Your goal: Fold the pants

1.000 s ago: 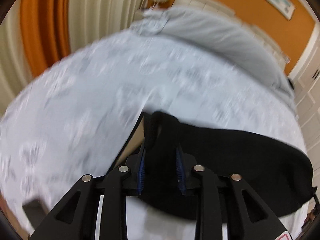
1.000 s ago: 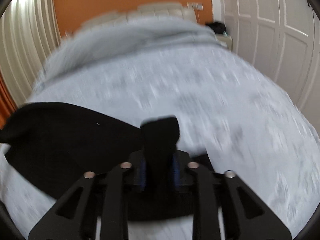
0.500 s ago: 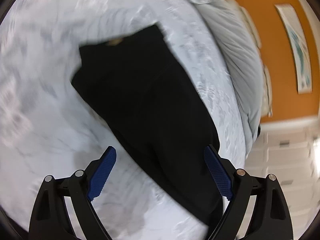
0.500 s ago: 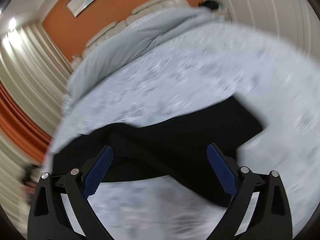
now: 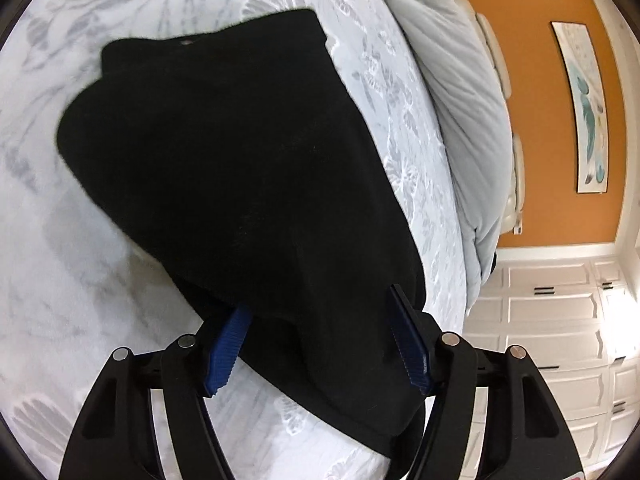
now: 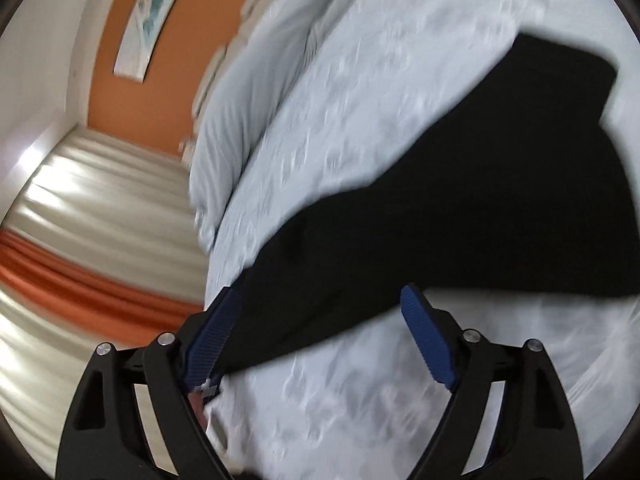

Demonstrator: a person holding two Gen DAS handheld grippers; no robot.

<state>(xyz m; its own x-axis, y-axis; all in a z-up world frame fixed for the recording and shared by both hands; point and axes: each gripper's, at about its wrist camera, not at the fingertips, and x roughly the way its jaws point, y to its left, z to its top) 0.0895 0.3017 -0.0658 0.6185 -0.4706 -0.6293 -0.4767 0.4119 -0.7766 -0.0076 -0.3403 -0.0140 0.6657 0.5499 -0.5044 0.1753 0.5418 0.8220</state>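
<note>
The black pants lie folded on the bed, near its edge. The left gripper and right gripper are both released, jaws closing, cloth between the pads but not pinched.

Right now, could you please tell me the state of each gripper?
Left gripper: open, closing, pants between fingers, not gripped.
Right gripper: open, closing, pants between fingers, not gripped.
</note>
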